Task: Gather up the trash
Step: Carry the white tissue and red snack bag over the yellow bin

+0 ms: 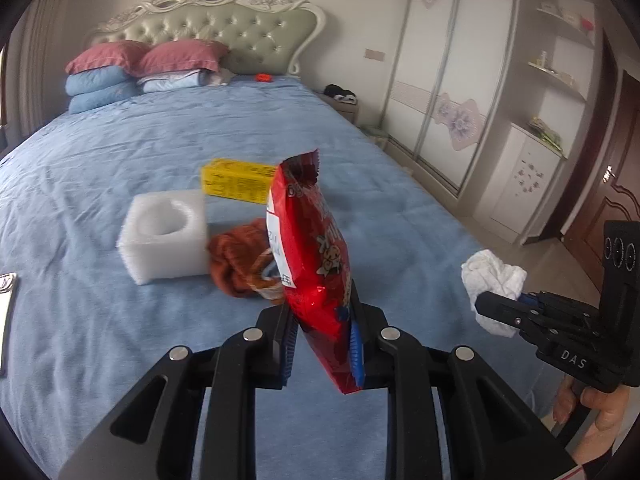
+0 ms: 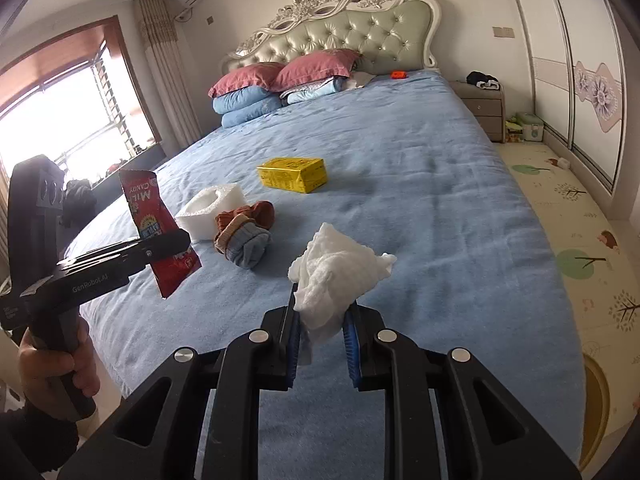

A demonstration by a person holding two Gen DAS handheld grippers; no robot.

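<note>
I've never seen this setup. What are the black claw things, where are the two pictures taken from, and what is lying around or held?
No robot here: a person holds a handheld gripper in each hand, with a fisheye camera looking along its jaws. The left gripper is shut on a red candy wrapper; the right gripper is shut on a crumpled white tissue. Each view also shows the other gripper. On the blue bed lie a yellow carton, a white foam block and balled socks.
</note>
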